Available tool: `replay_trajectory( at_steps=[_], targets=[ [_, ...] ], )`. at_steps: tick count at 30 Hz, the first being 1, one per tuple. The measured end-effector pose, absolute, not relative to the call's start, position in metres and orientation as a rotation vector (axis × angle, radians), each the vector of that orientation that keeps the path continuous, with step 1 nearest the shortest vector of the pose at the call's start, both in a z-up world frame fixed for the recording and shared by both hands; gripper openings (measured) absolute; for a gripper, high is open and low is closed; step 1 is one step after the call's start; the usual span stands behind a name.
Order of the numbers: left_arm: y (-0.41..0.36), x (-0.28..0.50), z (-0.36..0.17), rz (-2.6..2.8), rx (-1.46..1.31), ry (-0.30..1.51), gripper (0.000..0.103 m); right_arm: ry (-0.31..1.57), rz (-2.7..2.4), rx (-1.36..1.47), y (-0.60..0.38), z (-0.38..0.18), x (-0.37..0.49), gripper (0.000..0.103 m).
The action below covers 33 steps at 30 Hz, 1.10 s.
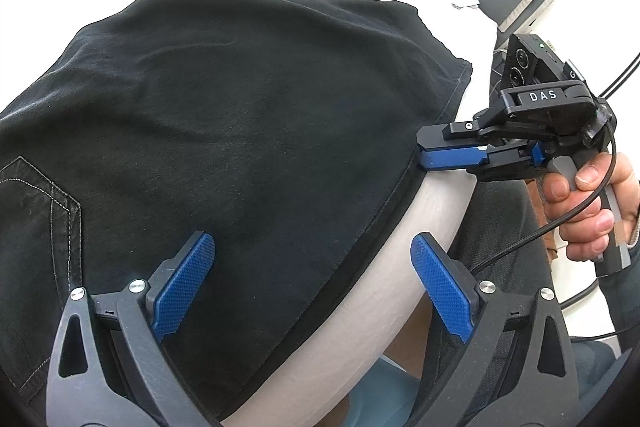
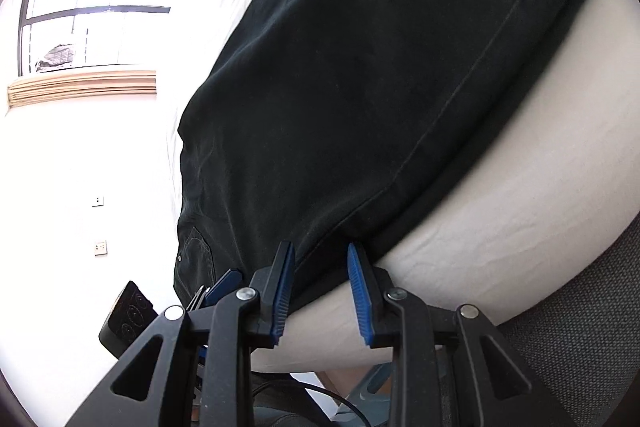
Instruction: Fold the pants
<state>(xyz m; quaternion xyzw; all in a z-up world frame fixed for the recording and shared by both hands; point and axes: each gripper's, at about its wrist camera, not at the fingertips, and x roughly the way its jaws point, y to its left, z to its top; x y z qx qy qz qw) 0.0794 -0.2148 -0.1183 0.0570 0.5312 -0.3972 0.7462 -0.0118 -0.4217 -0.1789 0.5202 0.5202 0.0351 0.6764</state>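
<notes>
Black pants lie flat on my white bed, hem edge running along the near bed edge. My left hand-held gripper is wide open, holding nothing, 1 finger over the cloth, the other over the bed edge. My right hand-held gripper is open partway at the pants' edge; its pads meet the seam in the left view, grip unclear. Bare white sheet beyond the pants. Pocket stitching cut off at left.
</notes>
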Motion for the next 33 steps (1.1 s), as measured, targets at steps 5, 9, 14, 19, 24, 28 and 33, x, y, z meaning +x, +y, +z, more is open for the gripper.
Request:
replay_trajectory(
  at_steps=[5, 9, 14, 19, 24, 28, 33],
  targets=[
    [-0.217, 0.078, -0.119, -0.869, 0.129, 1.164, 0.099, 1.166, 0.086, 1.208, -0.414, -0.184, -0.011, 0.03],
    [-0.218, 0.078, -0.119, -0.867, 0.13, 1.166, 0.099, 1.152, 0.09, 1.256, -0.413, -0.187, -0.013, 0.039],
    [-0.218, 0.078, -0.12, -0.868, 0.131, 1.167, 0.099, 1.153, 0.095, 1.262, -0.408, -0.184, -0.011, 0.048],
    [-0.218, 0.077, -0.12, -0.866, 0.129, 1.167, 0.099, 1.172, 0.089, 1.272, -0.405, -0.185, -0.01, 0.048],
    [-0.217, 0.077, -0.12, -0.863, 0.13, 1.167, 0.099, 1.149, 0.08, 1.329, -0.41, -0.19, -0.008, 0.048],
    [-0.216, 0.077, -0.121, -0.861, 0.129, 1.169, 0.099, 1.098, 0.093, 1.35, -0.41, -0.193, -0.003, 0.04],
    [-0.216, 0.077, -0.121, -0.858, 0.133, 1.168, 0.099, 1.097, 0.067, 1.31, -0.41, -0.193, -0.005, 0.008]
  ],
)
